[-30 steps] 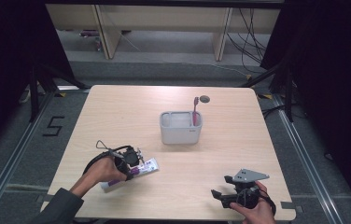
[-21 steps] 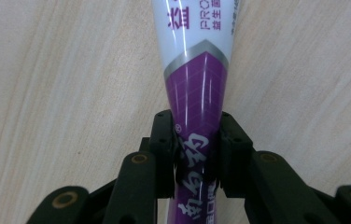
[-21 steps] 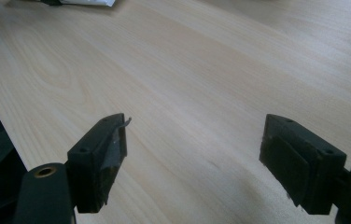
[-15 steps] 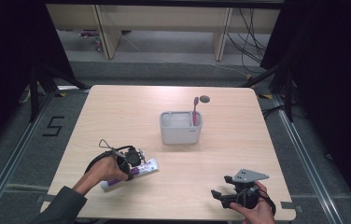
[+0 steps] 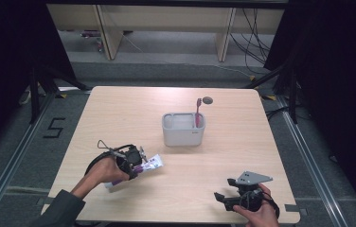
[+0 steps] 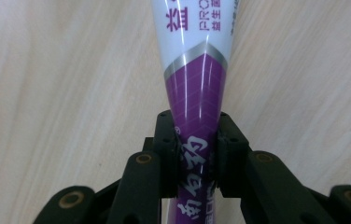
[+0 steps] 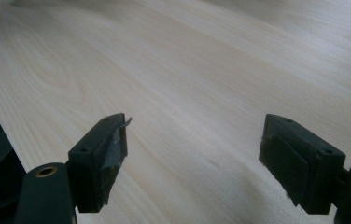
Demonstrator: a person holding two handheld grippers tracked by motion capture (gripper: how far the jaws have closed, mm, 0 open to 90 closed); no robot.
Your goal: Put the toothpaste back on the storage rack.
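Clearly the left tongs (image 6: 197, 156) have clamped onto the toothpaste tube (image 6: 197, 70): in the left gripper view both pads press the purple end of the tube from either side, with its white, lettered part running away over the pale worktop (image 6: 47, 93). From the high view the tube (image 5: 148, 163) lies at the near left of the worktop (image 5: 242, 142), slanting toward the middle, with the left tongs (image 5: 136, 161) over its near end.

The right tongs (image 7: 192, 154) stand wide apart and hold nothing; between them is bare wood. They sit at the near right edge (image 5: 221, 197), well apart from everything else.

Farther off, about the middle of the worktop, stands a grey holder (image 5: 183, 130) with a pink toothbrush (image 5: 198, 112) upright in its right-hand side.

By my reading the step in hand is the pickup: the grip is made, the lift not yet begun. The likely destination is the holder. The next move calls for raising the tube clear of the worktop, carrying it far and right, and tilting it upright over a free part of the holder, beside the toothbrush and not onto it. A soft tube may sag or slip, so the grip should be firm.
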